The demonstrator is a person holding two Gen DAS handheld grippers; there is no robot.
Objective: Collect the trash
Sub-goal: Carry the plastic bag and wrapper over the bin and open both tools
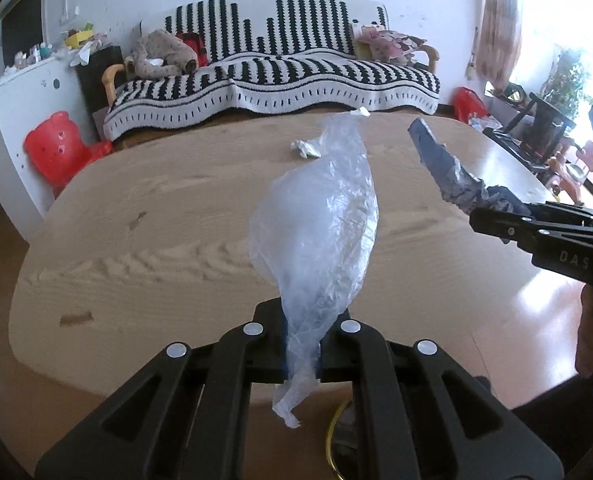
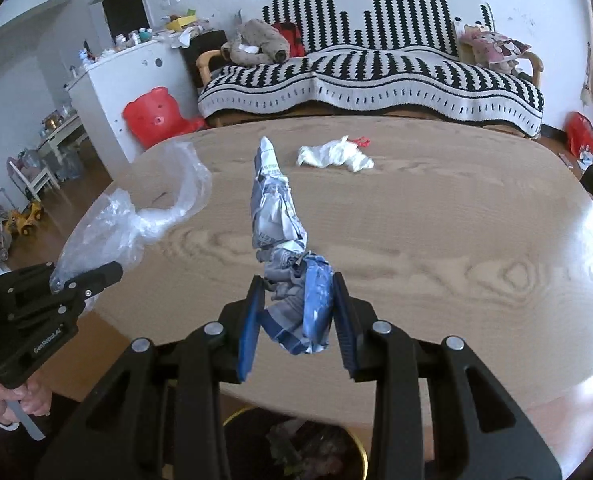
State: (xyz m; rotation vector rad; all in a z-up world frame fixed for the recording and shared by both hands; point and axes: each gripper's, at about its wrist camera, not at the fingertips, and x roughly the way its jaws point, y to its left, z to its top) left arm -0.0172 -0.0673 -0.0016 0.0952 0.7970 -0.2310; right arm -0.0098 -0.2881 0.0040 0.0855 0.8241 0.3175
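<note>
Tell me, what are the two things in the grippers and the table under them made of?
Bag in the left gripper: thin clear plastic film, glossy, see-through and wrinkled.
Wad in the right gripper: crumpled printed paper, likely newspaper, matte with sharp creases.
Table: pale wood or wood-look veneer, showing grain and a smooth sheen.

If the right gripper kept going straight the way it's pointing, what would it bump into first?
Probably the wooden table. The right gripper, shut on crumpled newspaper, points down and forward over bare tabletop, short of the white tissue wad. Depth is hard to judge.
</note>
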